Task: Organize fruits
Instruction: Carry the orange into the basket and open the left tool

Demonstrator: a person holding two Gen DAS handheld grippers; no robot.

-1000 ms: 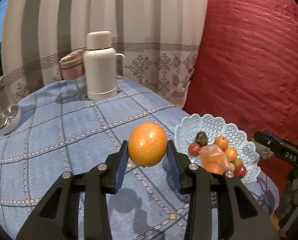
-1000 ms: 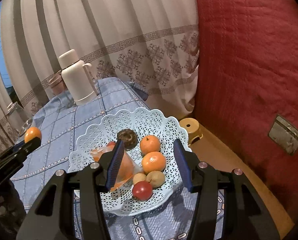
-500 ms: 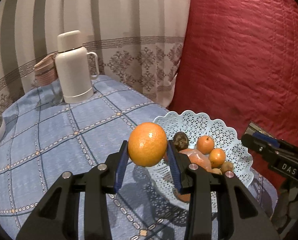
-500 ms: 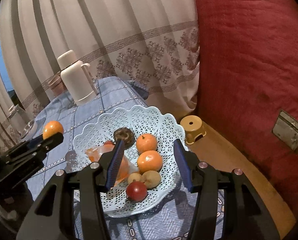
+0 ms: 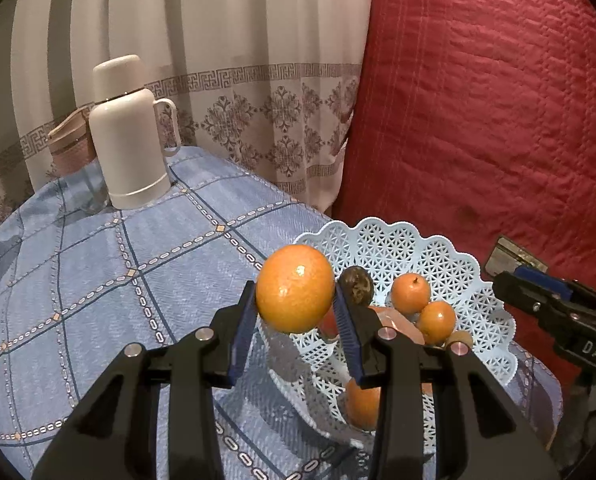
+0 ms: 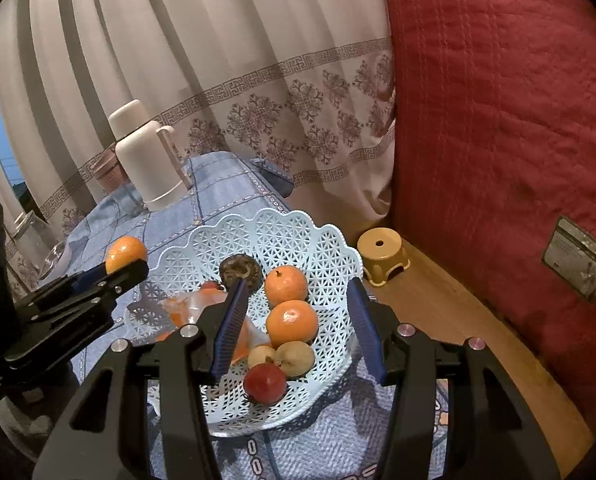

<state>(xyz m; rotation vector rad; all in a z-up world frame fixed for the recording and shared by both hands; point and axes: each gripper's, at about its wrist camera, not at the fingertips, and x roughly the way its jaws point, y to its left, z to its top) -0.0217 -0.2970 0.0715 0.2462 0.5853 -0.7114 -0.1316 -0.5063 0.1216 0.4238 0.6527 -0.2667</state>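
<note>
Left gripper [image 5: 295, 304] jaws clamped on orange [image 5: 295, 288], at edge of fruit basket [image 5: 402, 240]. Right gripper [image 6: 294, 320] jaws apart, nothing held, over basket.

Both wrist cams look fwd-down along own tongs, close; share basket [image 5: 474, 276] [image 6: 330, 248], flask [image 5: 128, 148] [image 6: 148, 168].

"DAS" in white letters on the black body of the right gripper [image 5: 538, 298], seen at the right edge of the left wrist view. Label plate [image 6: 579, 258] on the red quilted fabric [image 6: 498, 120]: print too small to read.
</note>
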